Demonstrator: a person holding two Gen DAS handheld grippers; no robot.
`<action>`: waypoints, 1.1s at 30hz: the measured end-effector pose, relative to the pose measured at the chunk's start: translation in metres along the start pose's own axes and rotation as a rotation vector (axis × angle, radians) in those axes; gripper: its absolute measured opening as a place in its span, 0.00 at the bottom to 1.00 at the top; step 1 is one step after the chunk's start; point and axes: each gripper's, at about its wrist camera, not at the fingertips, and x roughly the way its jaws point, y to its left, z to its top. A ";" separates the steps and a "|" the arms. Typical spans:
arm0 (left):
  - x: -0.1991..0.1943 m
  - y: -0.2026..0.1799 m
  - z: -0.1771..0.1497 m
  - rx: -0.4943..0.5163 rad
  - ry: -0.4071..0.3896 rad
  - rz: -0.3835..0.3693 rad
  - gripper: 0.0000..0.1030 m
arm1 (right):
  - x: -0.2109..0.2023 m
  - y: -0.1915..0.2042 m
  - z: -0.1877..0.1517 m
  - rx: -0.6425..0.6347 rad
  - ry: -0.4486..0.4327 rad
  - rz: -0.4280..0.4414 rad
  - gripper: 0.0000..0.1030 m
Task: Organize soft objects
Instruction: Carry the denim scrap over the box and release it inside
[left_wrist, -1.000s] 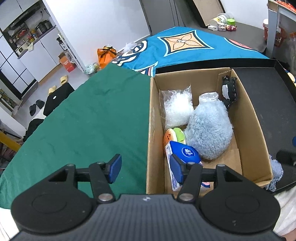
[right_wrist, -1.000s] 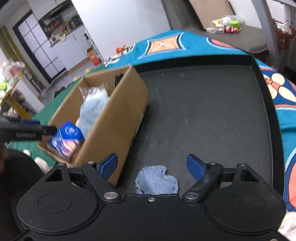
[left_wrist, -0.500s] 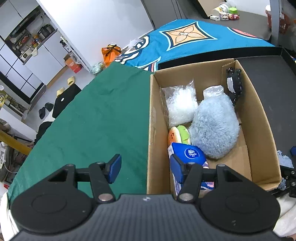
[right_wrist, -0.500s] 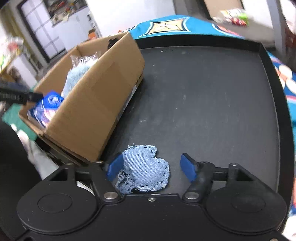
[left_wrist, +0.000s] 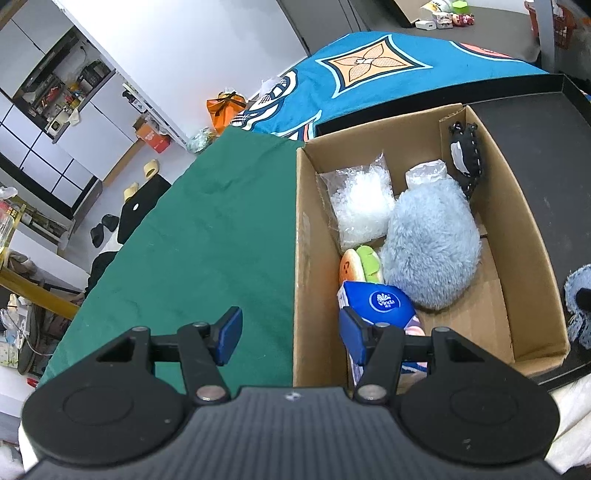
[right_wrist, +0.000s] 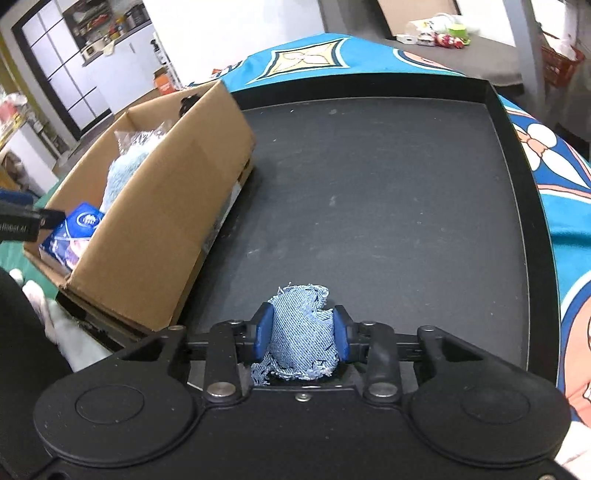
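1. The right gripper (right_wrist: 300, 336) has just been closing, and its blue fingers (right_wrist: 264, 332) now press on both sides of the denim heart cushion (right_wrist: 301, 332), bunching it into a narrow fold. The grip sits across the cushion's middle, with the frayed lower edge hanging back toward the gripper body.

2. The cushion sits at the near edge of the black tray (right_wrist: 388, 192), just right of the cardboard box (right_wrist: 166, 229), which is where the soft things are being gathered.

3. To do this step well, I judge the squeeze should stay firm but not crushing: the cushion is limp and could slide out if it is only pinched by its fringe. Lift straight up until it is above the box wall, then carry it left over the rim and let go only above free cardboard.

4. The left gripper (left_wrist: 290, 334) holds nothing. Its fingers (left_wrist: 229, 334) stand about half open, one over the green cloth (left_wrist: 207, 236) and the other inside the box beside the blue tissue pack (left_wrist: 380, 304); the box's side wall passes between them, untouched as far as I can tell.

5. The box already holds a fluffy blue plush (left_wrist: 430, 245), a clear bag of white filling (left_wrist: 360, 205), a small burger toy (left_wrist: 360, 266) and a black-and-white toy (left_wrist: 463, 155). The barest floor is at the near right corner, the best drop spot in my view.
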 end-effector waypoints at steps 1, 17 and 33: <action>-0.001 0.000 -0.001 0.002 -0.001 -0.002 0.55 | -0.001 -0.001 0.000 0.004 -0.004 -0.007 0.33; -0.006 0.017 -0.010 -0.058 -0.043 -0.061 0.55 | -0.028 0.005 0.021 0.109 -0.144 -0.063 0.33; -0.008 0.028 -0.019 -0.109 -0.088 -0.120 0.55 | -0.056 0.034 0.035 0.046 -0.227 -0.051 0.33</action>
